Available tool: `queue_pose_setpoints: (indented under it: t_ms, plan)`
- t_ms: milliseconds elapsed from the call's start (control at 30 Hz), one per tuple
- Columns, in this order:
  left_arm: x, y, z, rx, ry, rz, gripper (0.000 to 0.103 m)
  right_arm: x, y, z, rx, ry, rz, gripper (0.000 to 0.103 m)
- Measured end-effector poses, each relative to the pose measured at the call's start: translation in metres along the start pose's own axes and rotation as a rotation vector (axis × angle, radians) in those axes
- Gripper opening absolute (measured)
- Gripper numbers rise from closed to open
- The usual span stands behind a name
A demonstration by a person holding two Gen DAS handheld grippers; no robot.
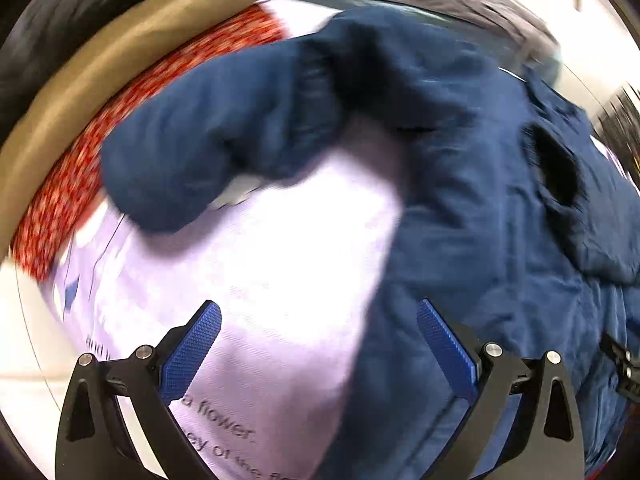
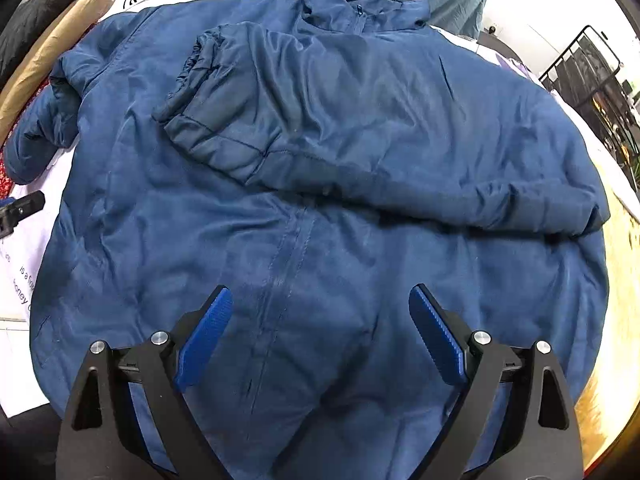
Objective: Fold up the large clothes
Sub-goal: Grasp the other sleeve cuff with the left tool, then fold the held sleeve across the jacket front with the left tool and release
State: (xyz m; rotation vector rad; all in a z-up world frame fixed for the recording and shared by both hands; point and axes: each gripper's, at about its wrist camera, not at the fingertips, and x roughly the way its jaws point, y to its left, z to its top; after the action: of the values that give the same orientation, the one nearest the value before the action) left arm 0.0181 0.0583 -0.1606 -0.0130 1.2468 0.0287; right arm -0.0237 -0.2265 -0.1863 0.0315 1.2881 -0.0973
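The right gripper (image 2: 320,336) hangs with jaws wide and empty over the front zip of a blue padded jacket (image 2: 304,208), spread front-up on a white printed sheet (image 2: 20,264). One sleeve (image 2: 360,140) lies folded across the chest. The left gripper (image 1: 318,354), jaws also wide and empty, hovers at the jacket's edge, near the other sleeve (image 1: 208,144), beside a red patterned cloth (image 1: 76,168).

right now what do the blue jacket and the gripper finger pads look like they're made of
Blue jacket: probably a padded synthetic shell such as nylon or polyester, given its slight sheen, puffy sleeves and stitched seams.
Pads on the right gripper: likely molded rubber or plastic, matte blue with a fine knurled grid.
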Motion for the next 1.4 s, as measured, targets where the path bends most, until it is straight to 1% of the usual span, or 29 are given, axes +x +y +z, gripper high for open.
queue_pose_setpoints:
  t_ms: [67,133,233,333,433,500,567,600,633,667,733,767,833,933,967,1033,1100,1167,1267,1367,1400]
  plan:
    - [0.003,0.019,0.001,-0.064,0.007,-0.001,0.096,-0.001,0.002,-0.002,-0.011,0.002,-0.004,0.089]
    - [0.004,0.031,0.005,-0.102,0.0,0.004,0.096,-0.002,0.004,-0.004,-0.018,0.002,-0.009,0.089]
    - [0.004,0.053,0.014,-0.149,-0.031,0.028,0.096,-0.004,0.006,-0.007,-0.017,0.005,-0.011,0.089]
    - [0.005,0.081,0.029,-0.231,-0.068,0.013,0.096,-0.005,0.003,-0.006,-0.01,0.004,-0.017,0.089]
    - [0.012,0.097,0.049,-0.256,-0.096,0.003,0.095,-0.005,0.0,-0.002,-0.009,0.007,-0.024,0.089]
    - [0.024,0.097,0.064,-0.223,-0.079,-0.006,0.089,-0.004,0.0,0.001,-0.018,0.015,-0.034,0.089]
    - [0.036,0.093,0.074,-0.181,-0.05,-0.01,0.07,-0.004,0.0,0.004,-0.026,0.018,-0.043,0.089]
    - [0.041,0.091,0.079,-0.156,-0.034,-0.008,0.065,-0.005,0.0,0.005,-0.027,0.017,-0.048,0.089]
    - [0.043,0.09,0.083,-0.138,-0.025,-0.004,0.051,-0.006,-0.001,0.007,-0.026,0.014,-0.051,0.089]
    - [0.043,0.09,0.088,-0.127,-0.02,-0.003,0.033,-0.007,-0.002,0.008,-0.024,0.01,-0.052,0.089]
    - [0.032,0.095,0.094,-0.131,-0.027,-0.025,0.017,-0.01,-0.004,0.012,-0.01,-0.003,-0.053,0.089]
    - [0.025,0.101,0.098,-0.136,-0.04,-0.032,0.016,-0.011,-0.005,0.013,-0.001,-0.008,-0.054,0.089]
    - [-0.018,0.113,0.105,-0.14,-0.138,-0.04,0.014,-0.012,-0.008,0.013,0.015,-0.009,-0.051,0.089]
    - [-0.074,0.131,0.107,-0.137,-0.261,0.011,0.012,-0.01,-0.01,0.011,0.036,-0.002,-0.043,0.089]
    - [-0.096,0.144,0.107,-0.164,-0.304,0.02,0.012,-0.008,-0.011,0.01,0.039,0.004,-0.038,0.089]
    - [-0.118,0.164,0.105,-0.22,-0.339,0.029,0.012,-0.003,-0.009,0.008,0.041,0.018,-0.03,0.089]
    - [-0.132,0.181,0.102,-0.264,-0.348,0.027,0.012,0.002,-0.007,0.008,0.037,0.03,-0.019,0.089]
    - [-0.135,0.183,0.096,-0.253,-0.342,0.049,0.012,0.003,-0.002,0.01,0.03,0.03,-0.007,0.089]
    - [-0.13,0.167,0.088,-0.22,-0.314,0.067,0.012,0.0,0.005,0.013,0.013,0.017,0.008,0.089]
    - [-0.122,0.14,0.093,-0.185,-0.299,0.029,0.012,-0.007,0.011,0.019,0.001,-0.009,0.023,0.089]
    - [-0.122,0.126,0.096,-0.162,-0.299,0.018,0.012,-0.01,0.011,0.02,0.001,-0.014,0.026,0.089]
